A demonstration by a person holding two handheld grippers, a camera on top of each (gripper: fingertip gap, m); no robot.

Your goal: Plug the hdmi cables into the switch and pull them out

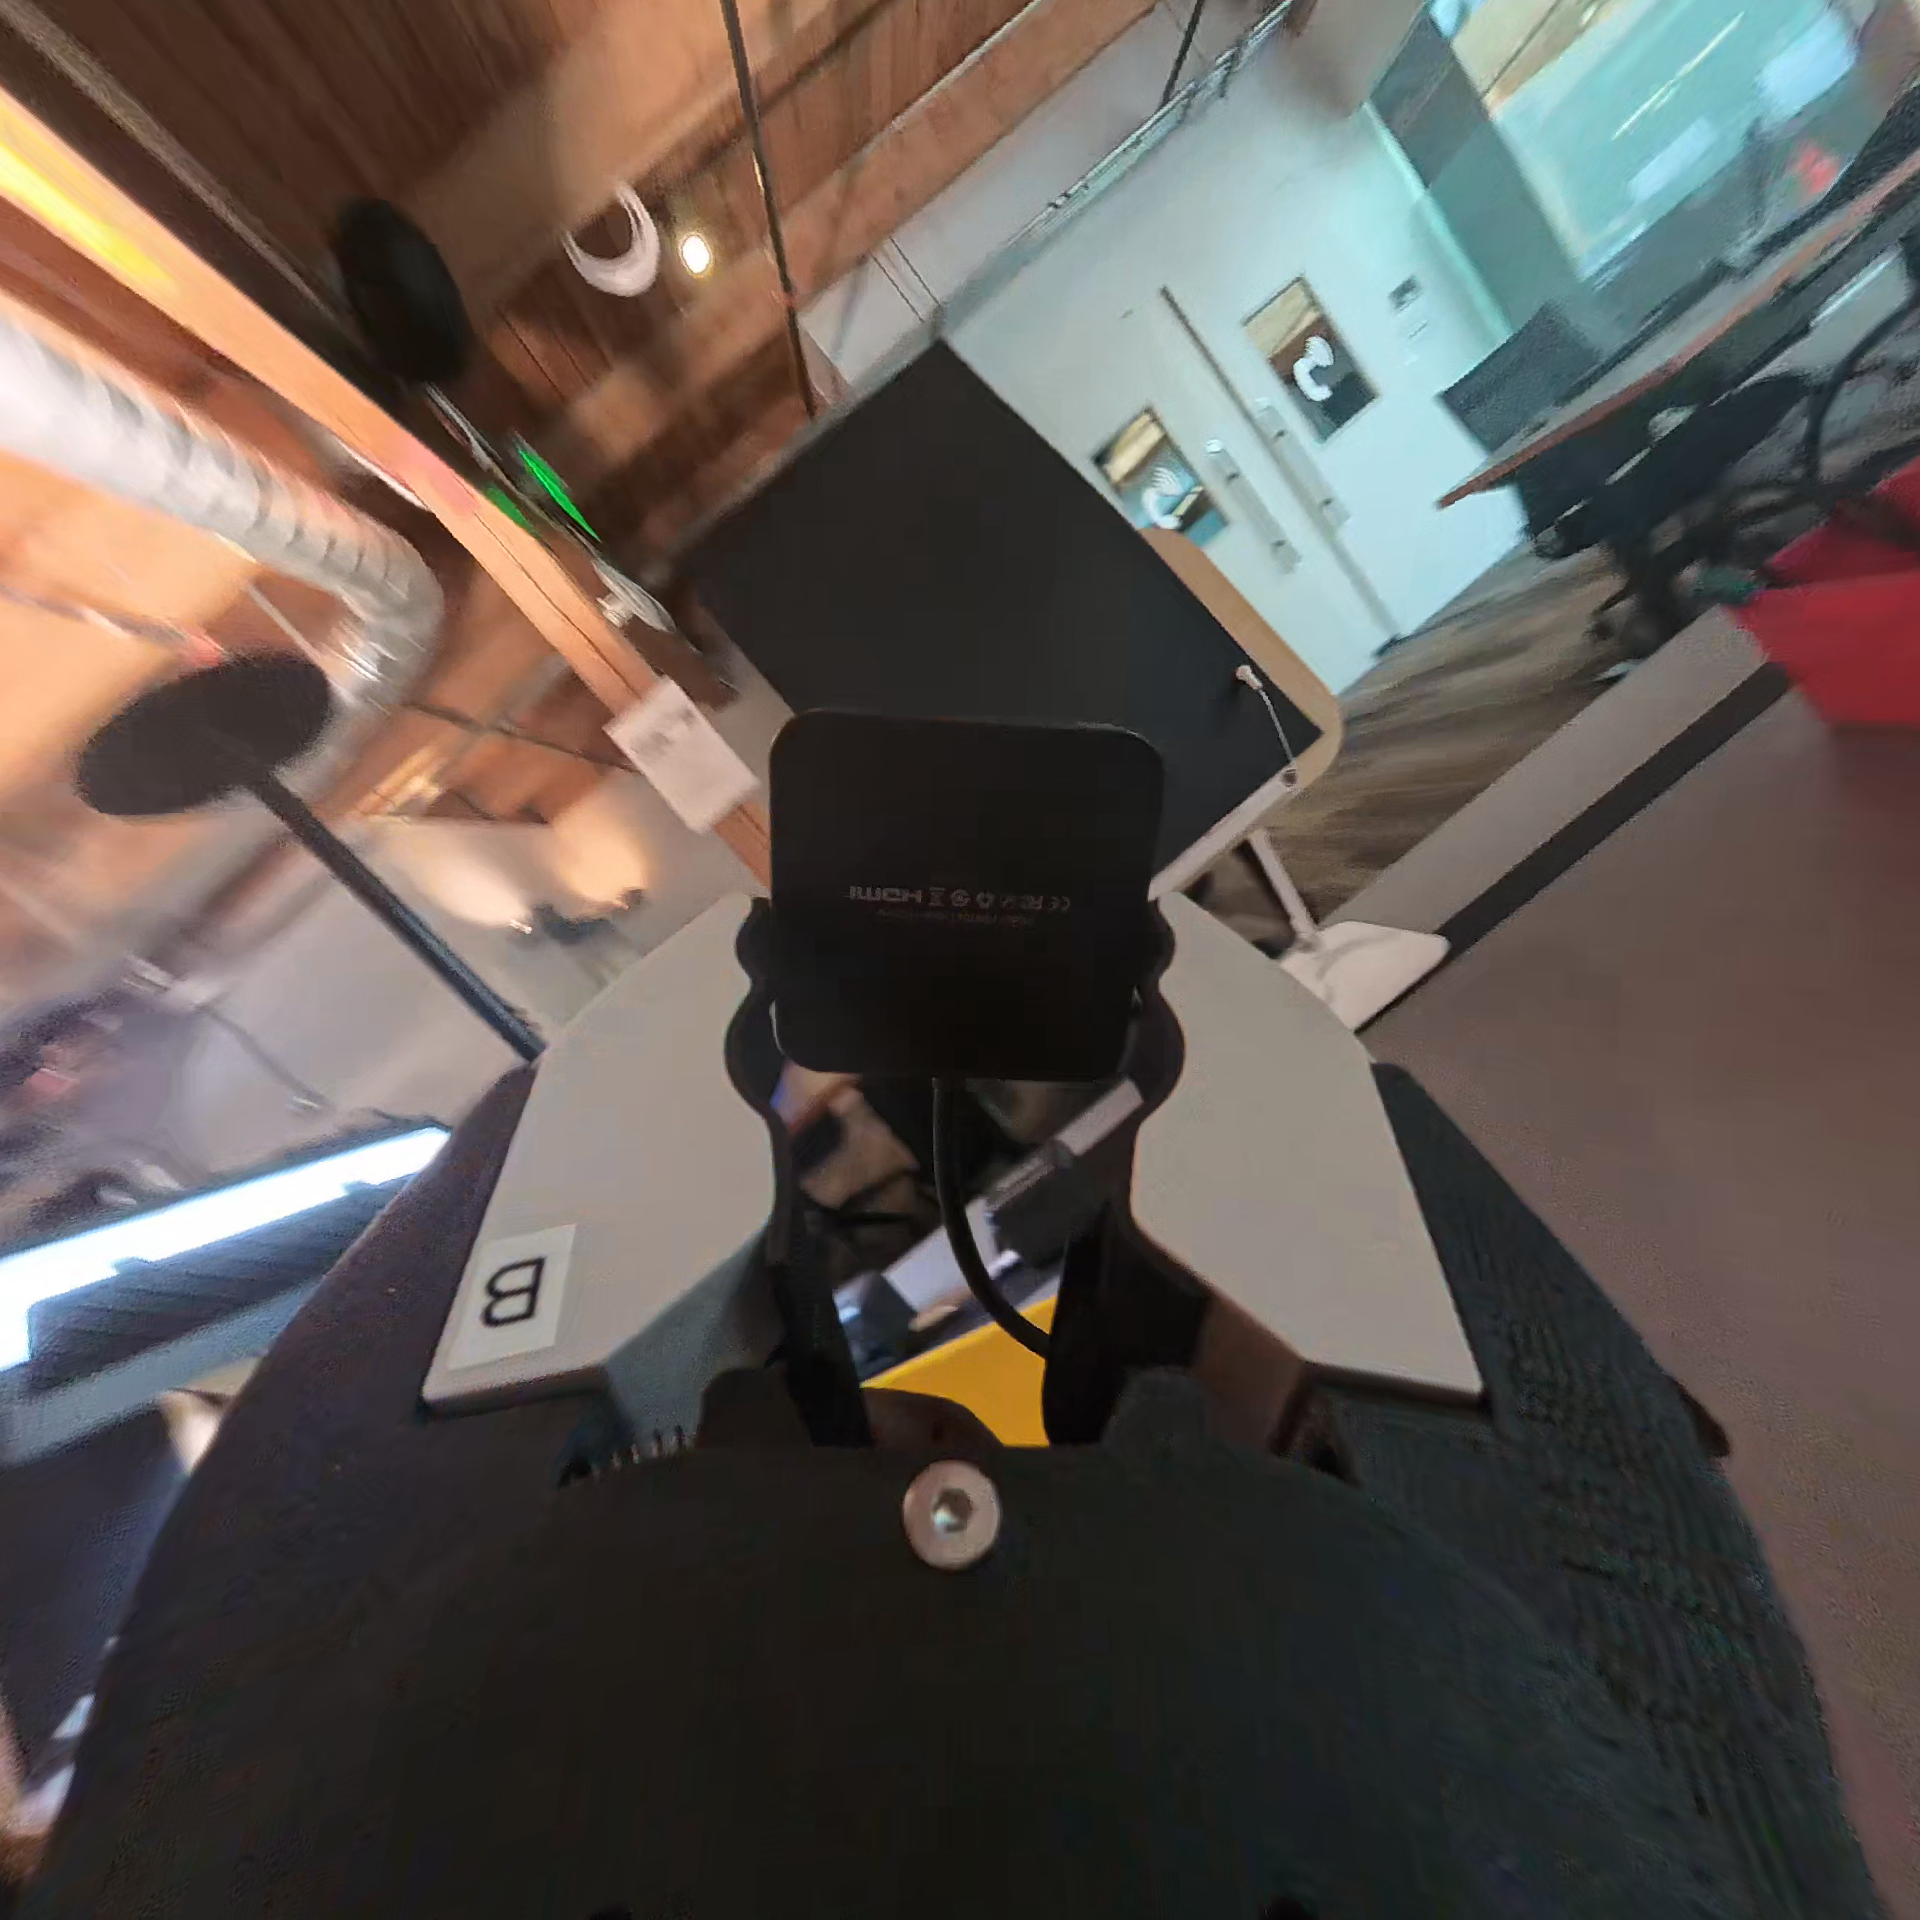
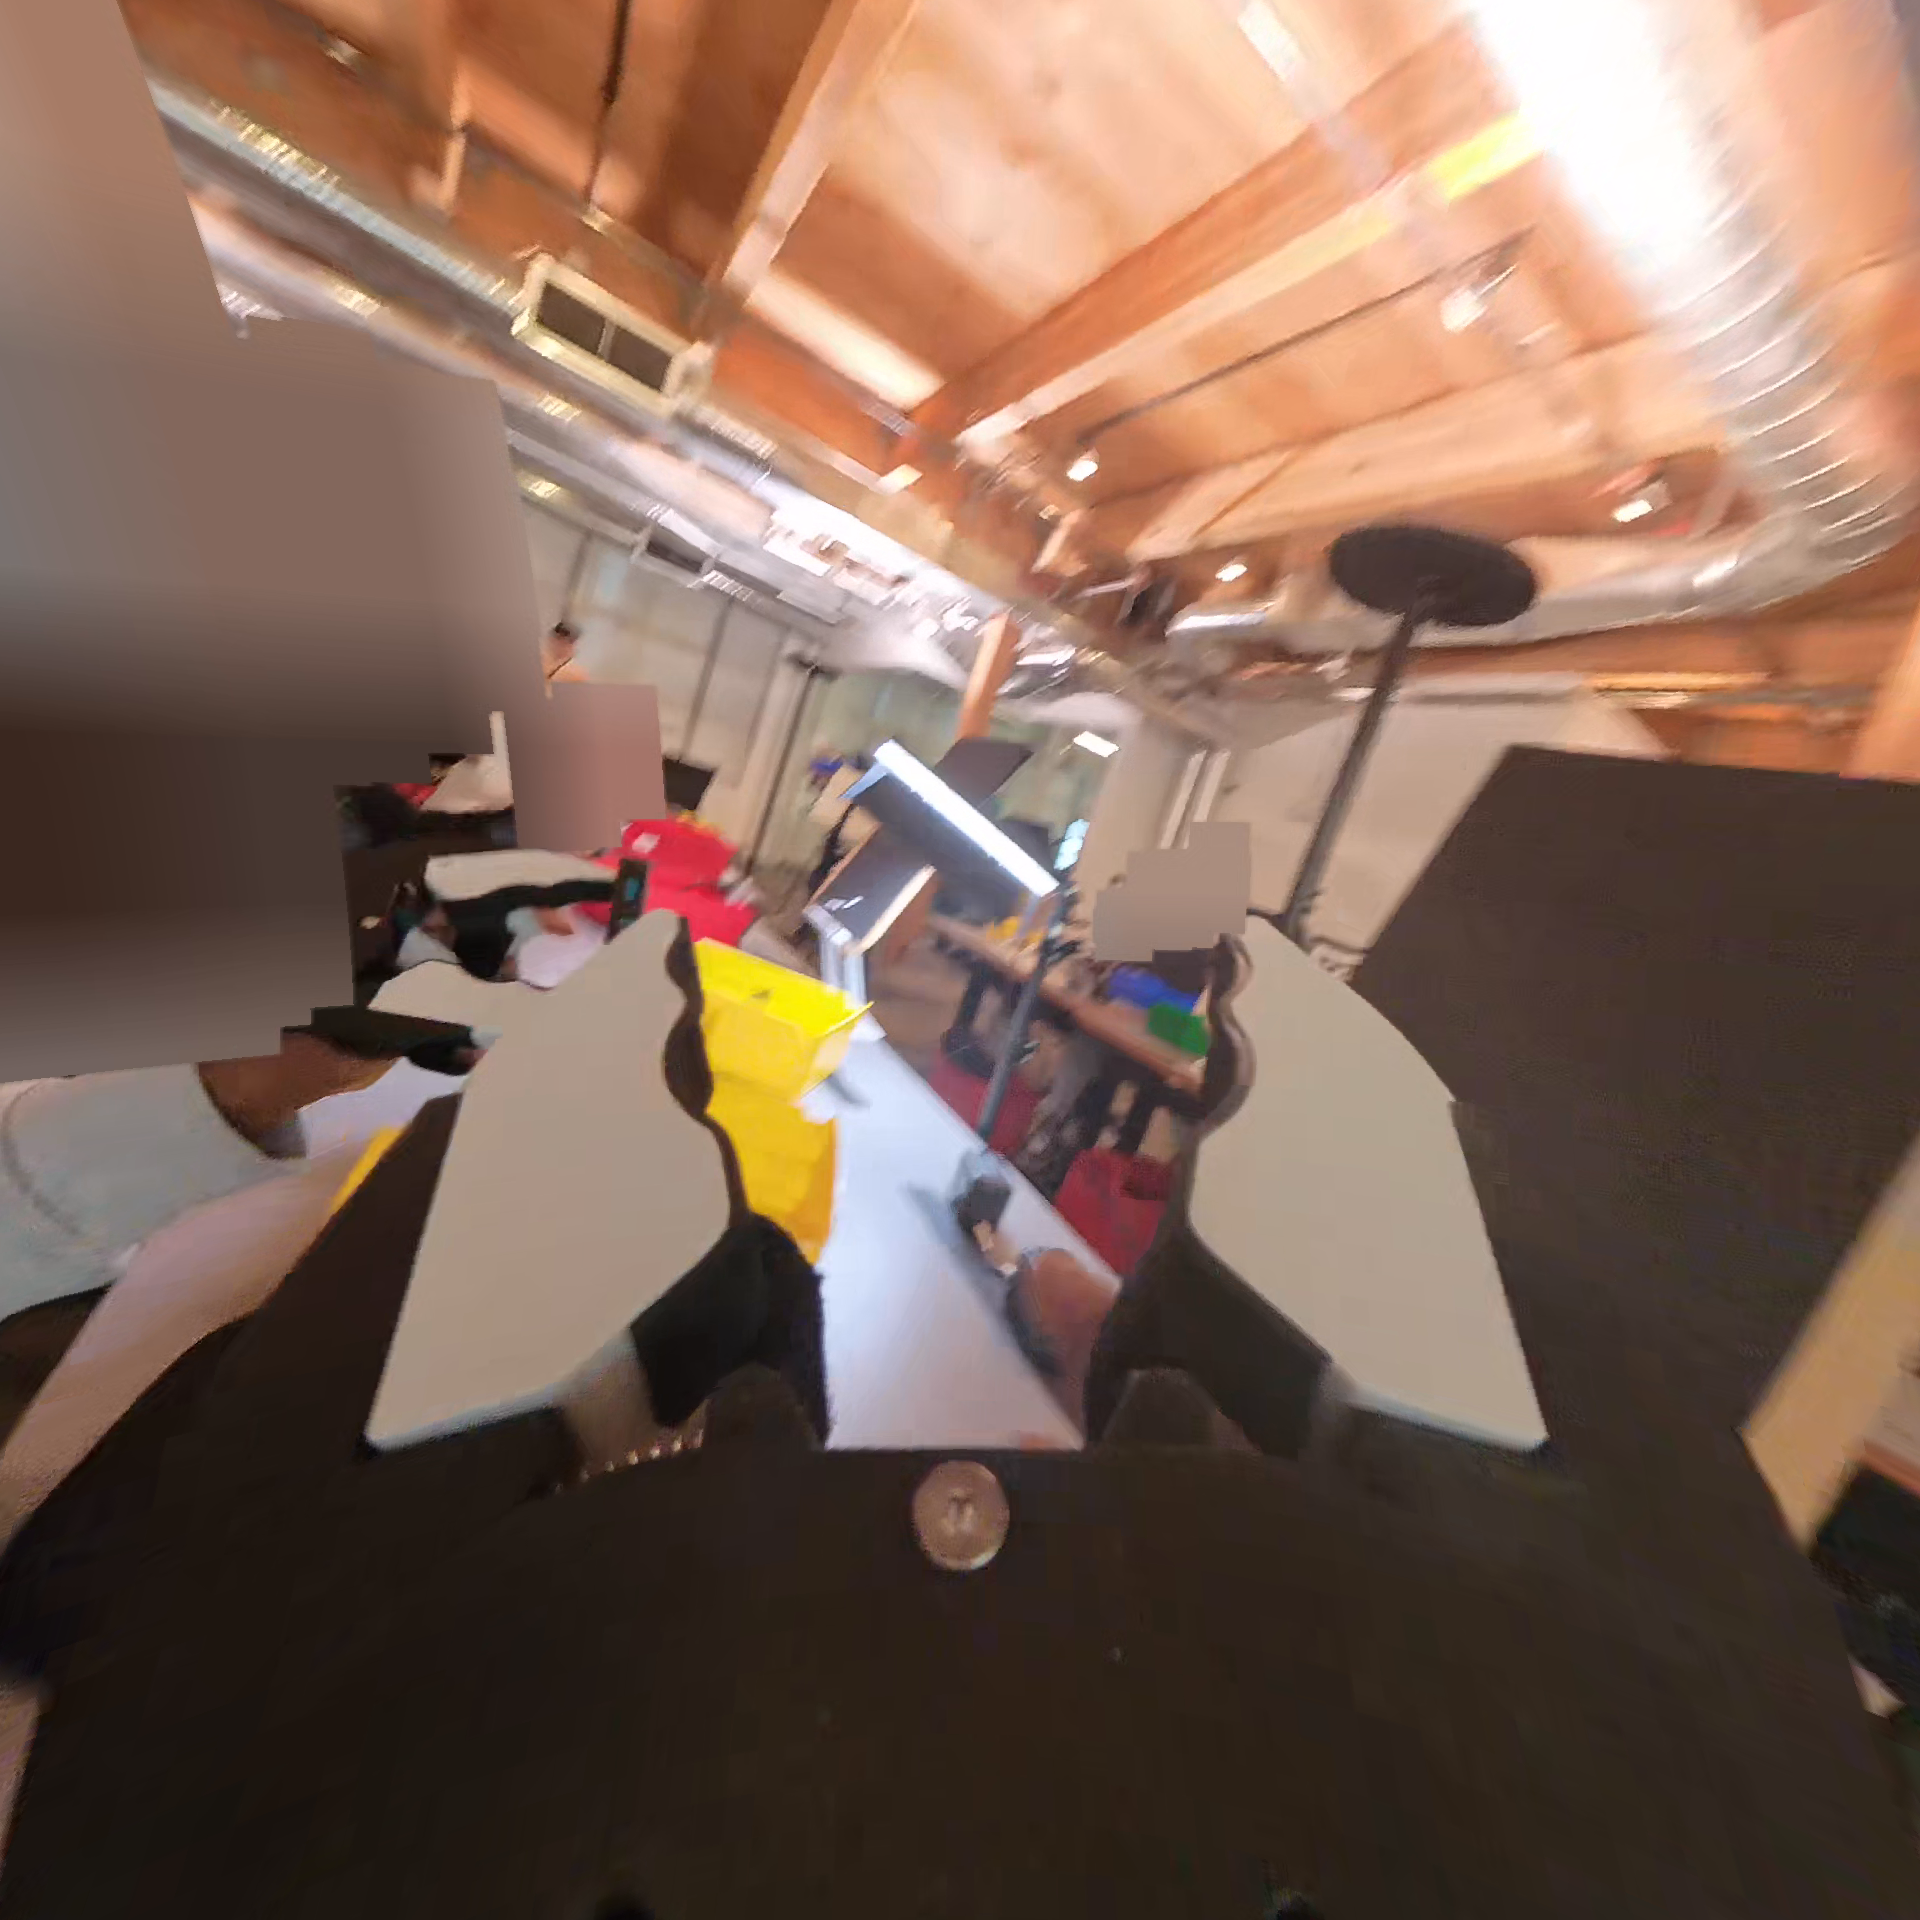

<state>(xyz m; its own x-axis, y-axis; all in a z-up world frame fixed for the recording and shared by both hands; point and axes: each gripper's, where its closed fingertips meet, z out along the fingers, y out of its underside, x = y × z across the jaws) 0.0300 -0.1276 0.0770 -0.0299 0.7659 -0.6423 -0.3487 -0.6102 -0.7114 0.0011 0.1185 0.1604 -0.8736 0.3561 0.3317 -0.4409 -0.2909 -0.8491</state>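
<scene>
Yellow bins (image 2: 774, 1039) (stacked), black panel (image 1: 935, 540)

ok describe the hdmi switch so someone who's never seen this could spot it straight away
Start in the left wrist view with the two big grey finger plates; the left claw is shut on the switch between their tips. It is a flat black square box with rounded corners, held up in the air, with a thin black cable hanging from its lower edge. Nothing else in the claw is square, and a row of pale markings crosses its face.

Sticker (image 1: 512, 1291) on claw (image 1: 956, 925) — print on switch (image 1: 961, 831)
</scene>
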